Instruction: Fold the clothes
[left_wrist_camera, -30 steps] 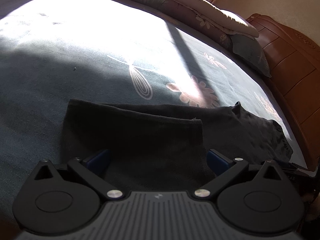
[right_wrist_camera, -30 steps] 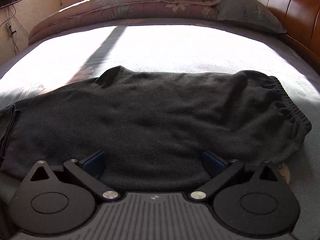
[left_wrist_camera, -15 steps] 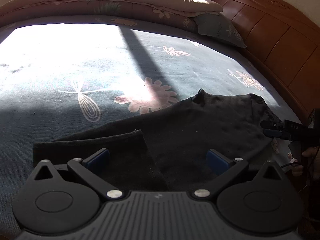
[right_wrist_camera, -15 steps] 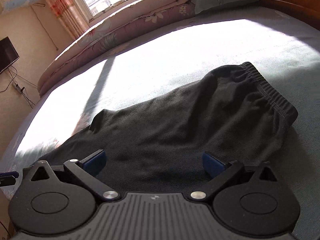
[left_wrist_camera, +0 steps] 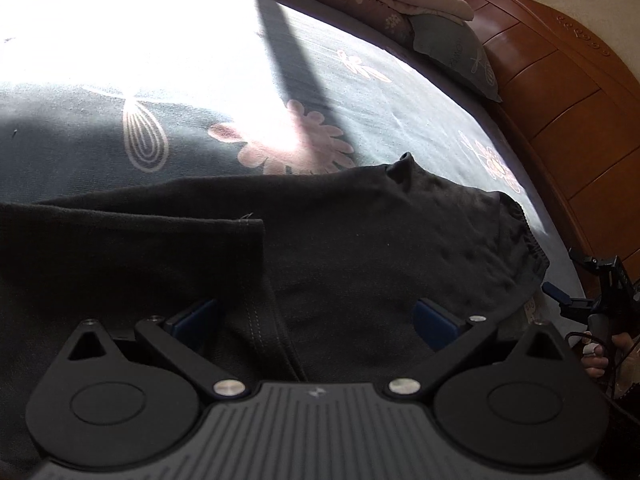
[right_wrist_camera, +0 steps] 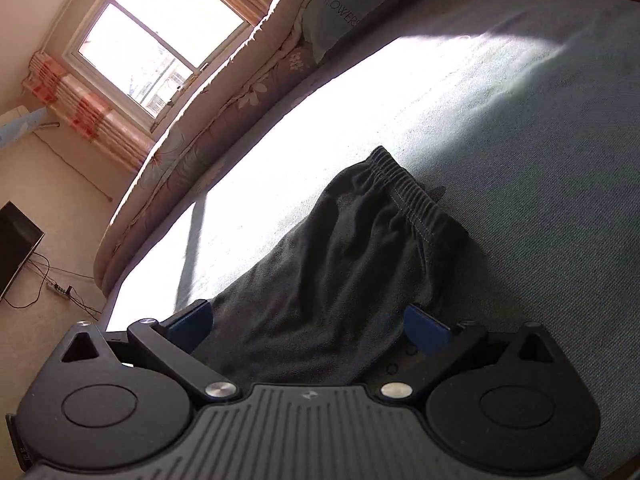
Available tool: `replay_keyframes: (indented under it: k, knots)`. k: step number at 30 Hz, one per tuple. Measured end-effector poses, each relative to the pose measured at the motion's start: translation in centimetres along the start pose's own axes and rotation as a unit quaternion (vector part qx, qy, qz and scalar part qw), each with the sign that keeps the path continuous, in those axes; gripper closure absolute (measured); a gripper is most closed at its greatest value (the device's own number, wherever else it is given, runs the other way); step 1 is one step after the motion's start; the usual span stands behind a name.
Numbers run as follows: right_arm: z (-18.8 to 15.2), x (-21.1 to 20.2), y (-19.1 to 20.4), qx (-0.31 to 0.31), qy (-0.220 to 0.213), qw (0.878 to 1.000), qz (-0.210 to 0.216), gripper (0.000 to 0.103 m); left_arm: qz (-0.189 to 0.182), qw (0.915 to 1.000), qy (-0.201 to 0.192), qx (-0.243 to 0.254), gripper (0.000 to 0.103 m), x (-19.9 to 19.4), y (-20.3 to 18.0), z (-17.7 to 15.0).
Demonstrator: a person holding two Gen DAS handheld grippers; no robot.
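— Black trousers (left_wrist_camera: 360, 248), soft knit, lying flat on the blue flowered bed (left_wrist_camera: 400, 112), near its front edge; one leg folded over, hem (left_wrist_camera: 252, 224) on top.
— Waistband?
— Elastic waistband (right_wrist_camera: 404, 188) toward the headboard (left_wrist_camera: 560, 92) side.
— Left gripper (left_wrist_camera: 316, 316)?
— Jaws spread wide, nothing held, low over the folded leg.
— Right gripper (right_wrist_camera: 306, 320)?
— Also spread wide, empty, over the trousers near the waistband; touching or not, cannot tell.
— Around it?
— Pillow (right_wrist_camera: 356, 0) and rolled quilt (right_wrist_camera: 224, 108) along the far edge, window (right_wrist_camera: 156, 44) behind.
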State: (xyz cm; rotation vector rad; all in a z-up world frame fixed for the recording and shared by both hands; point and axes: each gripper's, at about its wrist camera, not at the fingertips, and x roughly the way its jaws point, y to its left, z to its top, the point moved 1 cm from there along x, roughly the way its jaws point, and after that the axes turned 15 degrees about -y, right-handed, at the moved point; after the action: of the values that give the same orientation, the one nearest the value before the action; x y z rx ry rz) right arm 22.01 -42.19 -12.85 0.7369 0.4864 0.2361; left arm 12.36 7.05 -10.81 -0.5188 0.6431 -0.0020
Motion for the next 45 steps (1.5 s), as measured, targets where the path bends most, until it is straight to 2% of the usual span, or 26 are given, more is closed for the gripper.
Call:
replay_keyframes:
  k: [3,7,17,20,23,27,30,33,36,42,45]
  knots:
    - [0.7,-0.5,-2.7,0.064,-0.008,0.998,-0.002,0.000,0.003,1.0000,-0.001,0.003,0.001,0.1,-0.2,0.0]
    - [0.5,1.0,-5.2,0.122,0.004,0.993,-0.002,0.000,0.003,1.0000,-0.003,-0.004,0.001,0.2,-0.1,0.1]
    - [3.0,4.1,-5.7,0.158,0.019,0.987,-0.019,0.000,0.002,0.9997,-0.003,-0.026,0.001,0.3,0.3,0.4]
    - [3.5,2.5,-5.4,0.147,-0.013,0.989,-0.027,0.000,0.001,0.9993,-0.002,-0.038,0.001,0.3,0.6,0.5]
    - [3.9,1.8,-5.6,0.159,-0.030,0.987,0.003,0.000,0.002,0.9990,0.000,-0.045,0.001,0.4,0.7,0.6]
    - [3.7,2.9,-5.8,0.155,-0.007,0.988,0.003,0.000,0.010,0.9990,0.007,-0.043,0.001,0.6,0.4,0.8]
    - [3.6,3.4,-5.5,0.154,-0.012,0.987,0.034,0.000,0.016,0.9991,0.009,-0.037,0.001,0.7,0.2,0.8]
    - [4.2,4.3,-4.7,0.124,-0.006,0.991,0.054,0.000,0.020,0.9991,0.011,-0.036,0.001,0.8,0.1,0.9]
    - [4.4,5.6,-5.4,0.104,0.011,0.994,0.029,0.000,0.024,0.9990,0.012,-0.035,0.001,0.9,0.0,1.0]
    - [5.3,6.0,-7.1,0.144,0.018,0.985,0.096,0.000,0.024,0.9989,0.013,-0.037,0.001,1.0,0.1,1.1]
    - [6.2,7.6,-7.9,0.164,0.037,0.978,0.121,0.000,0.026,0.9988,0.013,-0.040,0.001,1.1,0.1,1.2]
